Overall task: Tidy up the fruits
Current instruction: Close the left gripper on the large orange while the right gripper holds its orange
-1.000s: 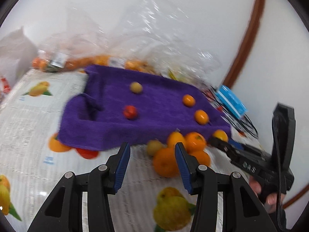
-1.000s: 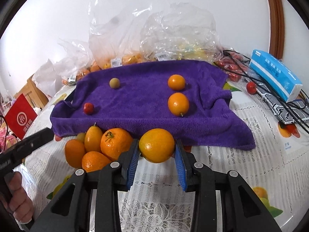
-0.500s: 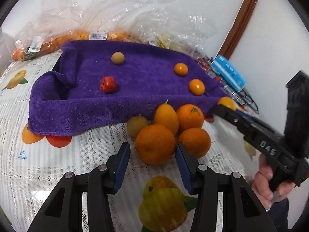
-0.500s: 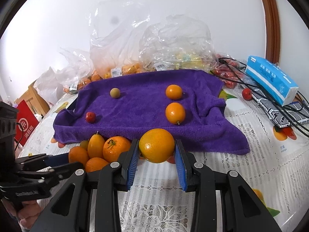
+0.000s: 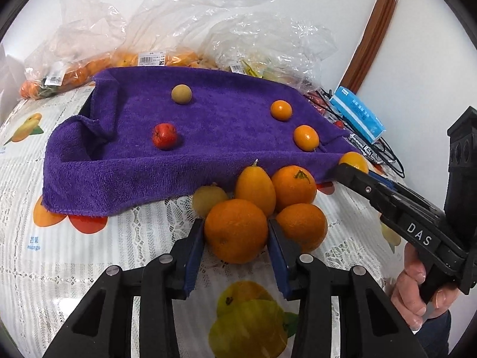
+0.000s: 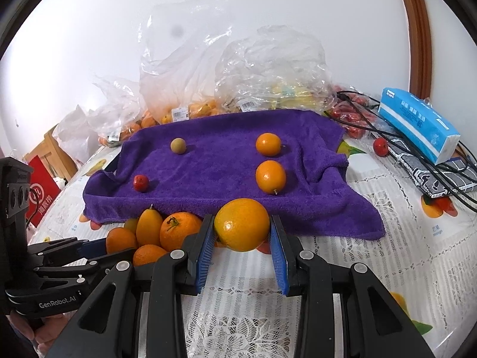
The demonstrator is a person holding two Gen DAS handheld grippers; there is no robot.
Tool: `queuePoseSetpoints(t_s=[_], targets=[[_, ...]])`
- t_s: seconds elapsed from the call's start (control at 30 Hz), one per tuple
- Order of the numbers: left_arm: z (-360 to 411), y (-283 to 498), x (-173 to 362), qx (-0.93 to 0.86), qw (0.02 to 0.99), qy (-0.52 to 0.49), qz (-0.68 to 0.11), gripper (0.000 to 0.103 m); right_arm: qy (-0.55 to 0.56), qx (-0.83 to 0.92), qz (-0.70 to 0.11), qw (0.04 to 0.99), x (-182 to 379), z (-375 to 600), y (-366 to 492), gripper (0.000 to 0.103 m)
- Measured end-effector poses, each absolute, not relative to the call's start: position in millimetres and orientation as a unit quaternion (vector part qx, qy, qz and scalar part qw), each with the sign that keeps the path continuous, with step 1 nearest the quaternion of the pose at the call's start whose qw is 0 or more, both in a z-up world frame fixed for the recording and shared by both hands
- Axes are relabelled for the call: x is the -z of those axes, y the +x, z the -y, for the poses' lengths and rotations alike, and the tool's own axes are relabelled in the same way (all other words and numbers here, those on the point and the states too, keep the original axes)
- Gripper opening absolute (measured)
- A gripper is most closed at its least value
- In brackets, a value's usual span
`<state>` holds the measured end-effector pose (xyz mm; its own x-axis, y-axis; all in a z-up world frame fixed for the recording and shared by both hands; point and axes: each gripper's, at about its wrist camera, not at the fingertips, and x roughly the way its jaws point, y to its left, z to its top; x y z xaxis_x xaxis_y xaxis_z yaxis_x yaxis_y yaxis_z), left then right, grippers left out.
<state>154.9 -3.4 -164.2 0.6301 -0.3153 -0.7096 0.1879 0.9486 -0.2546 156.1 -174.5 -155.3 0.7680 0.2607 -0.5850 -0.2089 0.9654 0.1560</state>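
Note:
A purple towel (image 5: 226,131) lies on the lace tablecloth with a red fruit (image 5: 164,135), a tan round fruit (image 5: 181,94) and two small oranges (image 5: 280,110) (image 5: 306,137) on it. A pile of orange fruits (image 5: 293,188) sits at the towel's front edge. My left gripper (image 5: 235,223) is closing its jaws on the front orange (image 5: 235,234) of that pile, and both blue pads touch its sides. My right gripper (image 6: 242,219) is shut on another orange (image 6: 242,224), held just above the cloth in front of the towel (image 6: 220,173).
Clear plastic bags of fruit (image 6: 184,110) stand behind the towel. A blue tissue pack (image 6: 417,122), black cables (image 6: 387,137) and a small red fruit (image 6: 380,146) lie at the right. A red bag (image 6: 41,197) is at the far left.
My left gripper came forward and down to the fruit pile, and its jaws narrowed around the front orange. The right gripper kept still with its orange.

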Motion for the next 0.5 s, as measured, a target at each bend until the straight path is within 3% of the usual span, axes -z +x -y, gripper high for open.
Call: queuePoseSetpoints(t_s=[0.5], targets=[[-11.5, 141.0, 149.5, 0.15, 0.913, -0.113, -0.362, 0.039, 0.051, -0.121, -0.3, 0.945, 151.5, 179.7, 152.8, 0.036]])
